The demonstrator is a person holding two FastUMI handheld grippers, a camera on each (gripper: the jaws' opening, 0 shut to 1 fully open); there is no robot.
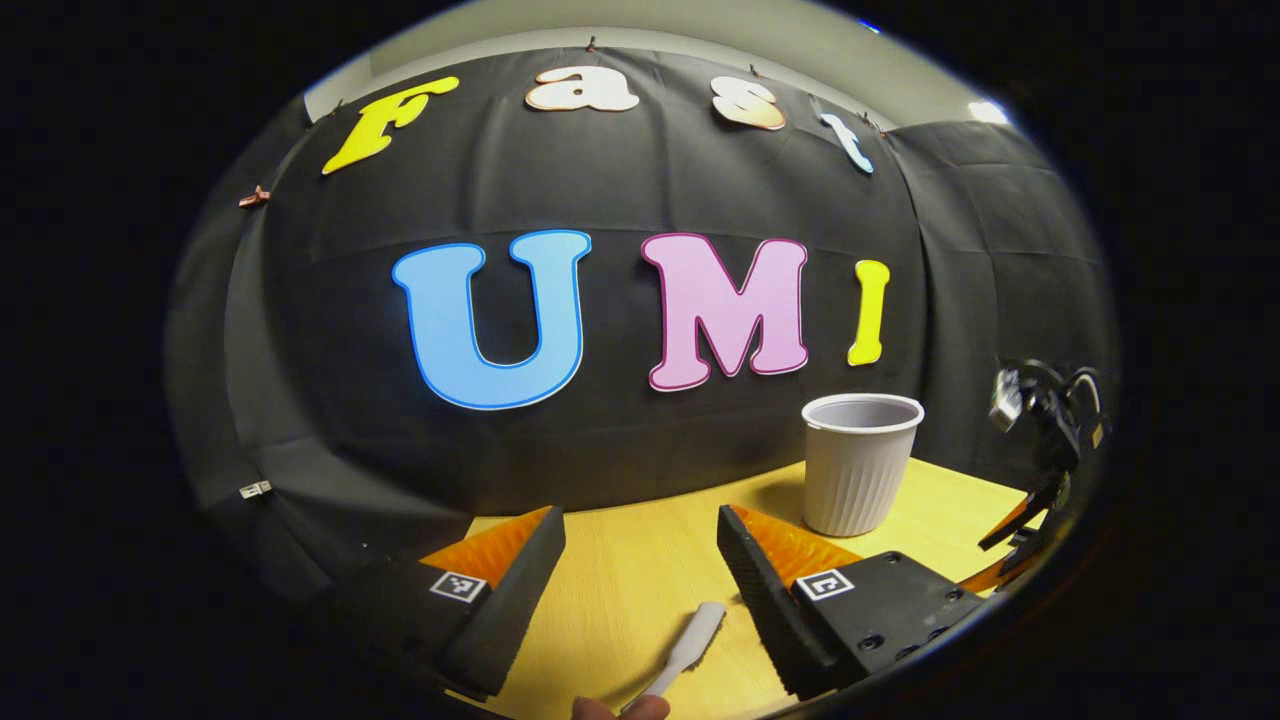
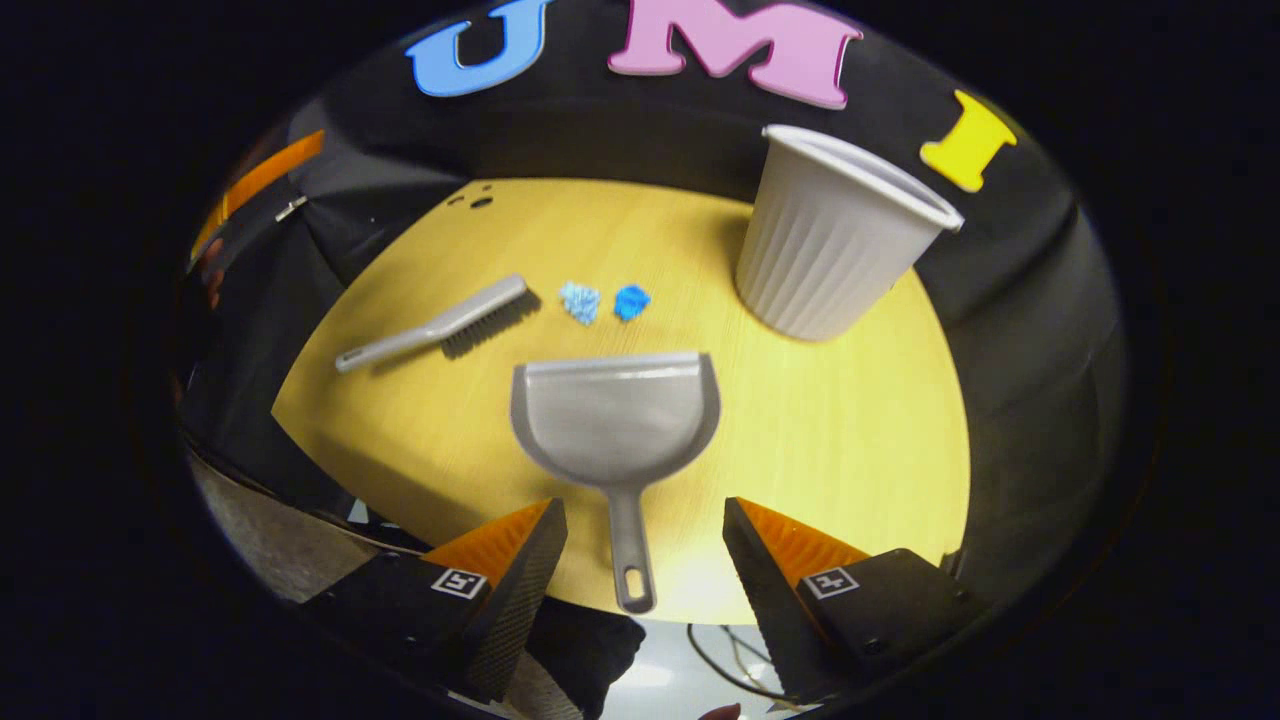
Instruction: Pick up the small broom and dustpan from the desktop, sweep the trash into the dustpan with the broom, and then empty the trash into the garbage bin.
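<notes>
**Broom and dustpan lie untouched on the table, both grippers released**

The table (image 2: 820,440) is a smooth, pale yellow wood-grain top with a rounded edge. In the right gripper view, the dustpan (image 2: 615,410) lies flat near the near edge. It is grey plastic, with a broad scoop that is straight along its far lip and rounded toward a slim handle ending in a hanging hole. The scoop holds nothing. Its handle points between the spread fingers of the right gripper (image 2: 645,535), which hangs above it, released and touching nothing.

Just beyond the dustpan's lip sit two small crumpled bits of trash (image 2: 603,301), one pale blue and one brighter blue, close together on the bare wood. To their left lies the broom (image 2: 440,325), a grey hand brush with a narrow handle and a row of dark bristles, set at a slant.

At the far right stands the garbage bin (image 2: 830,240), a tapered grey plastic tub with vertical ribs and a rolled rim. In the left gripper view the bin (image 1: 860,465) stands upright; its inside cannot be seen.

The left gripper (image 1: 640,545) is released too, with the broom's handle tip (image 1: 690,640) below and between its fingers, not touching them.
</notes>
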